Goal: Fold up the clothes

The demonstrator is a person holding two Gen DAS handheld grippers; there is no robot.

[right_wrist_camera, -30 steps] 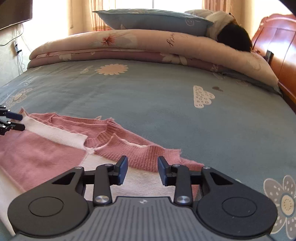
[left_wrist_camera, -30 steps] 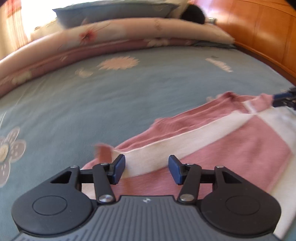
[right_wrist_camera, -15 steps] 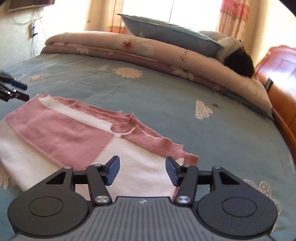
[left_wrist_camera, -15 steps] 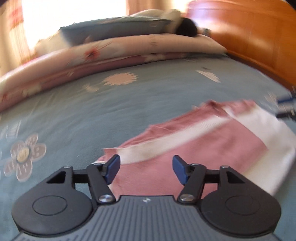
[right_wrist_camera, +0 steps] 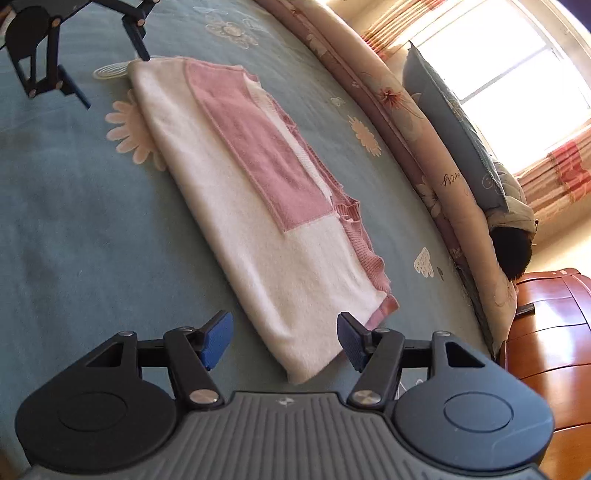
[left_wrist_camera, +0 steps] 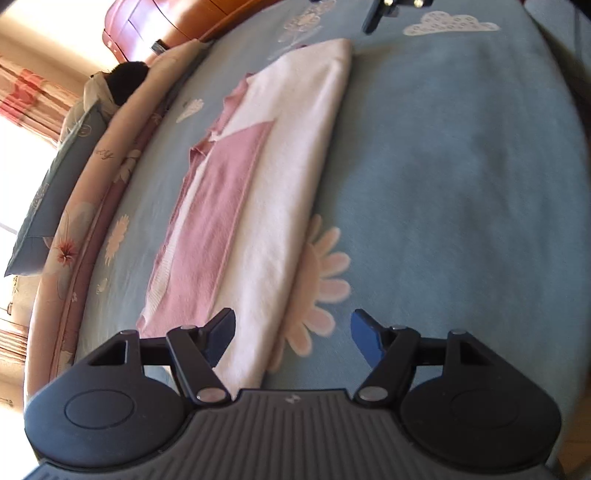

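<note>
A pink and white knitted sweater (left_wrist_camera: 266, 206) lies folded into a long flat strip on the blue bedspread (left_wrist_camera: 461, 192). My left gripper (left_wrist_camera: 293, 336) is open above one short end of it, nothing between its fingers. In the right wrist view the same sweater (right_wrist_camera: 258, 206) runs away from my right gripper (right_wrist_camera: 284, 338), which is open over the opposite short end and holds nothing. The left gripper (right_wrist_camera: 107, 70) shows at the far end in the right wrist view. The right gripper's fingertip (left_wrist_camera: 371, 20) peeks in at the top of the left wrist view.
A rolled floral quilt (right_wrist_camera: 413, 122) and a blue pillow (right_wrist_camera: 454, 125) lie along the far side of the bed. A wooden headboard (right_wrist_camera: 550, 332) stands at the right. A dark-haired head (right_wrist_camera: 511, 254) rests by the pillow. Open bedspread (right_wrist_camera: 74, 229) surrounds the sweater.
Both grippers have lifted away from the sweater's edge and turned, now facing each other along its length. Their jaws have opened wider. The sweater lies folded as before.
</note>
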